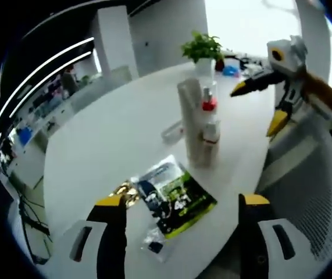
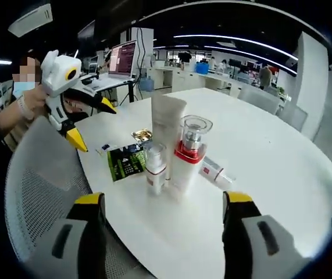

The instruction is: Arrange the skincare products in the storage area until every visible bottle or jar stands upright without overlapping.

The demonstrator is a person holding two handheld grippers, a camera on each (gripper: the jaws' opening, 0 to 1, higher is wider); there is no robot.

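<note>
Three skincare products stand upright in a tight cluster on the white table [image 2: 282,151]: a tall white tube [image 2: 167,125] [image 1: 189,116], a bottle with a red collar and clear cap [image 2: 190,154] [image 1: 209,104], and a small pump bottle [image 2: 155,168] [image 1: 211,136]. A fourth small white tube [image 2: 215,172] [image 1: 171,131] lies flat behind them. My right gripper [image 2: 163,199] [image 1: 261,104] is open just short of the cluster. My left gripper [image 1: 181,200] [image 2: 93,123] is open above a green-black sachet [image 1: 174,197] [image 2: 125,163], on the cluster's other side. Neither holds anything.
A gold packet [image 1: 125,190] [image 2: 141,135] and a small dark item [image 2: 104,146] lie beside the sachet. A potted plant [image 1: 202,49] stands at the table's far end. A grey mesh chair [image 2: 38,192] [image 1: 317,192] sits at the table edge. A person's hand [image 2: 29,102] holds the left gripper.
</note>
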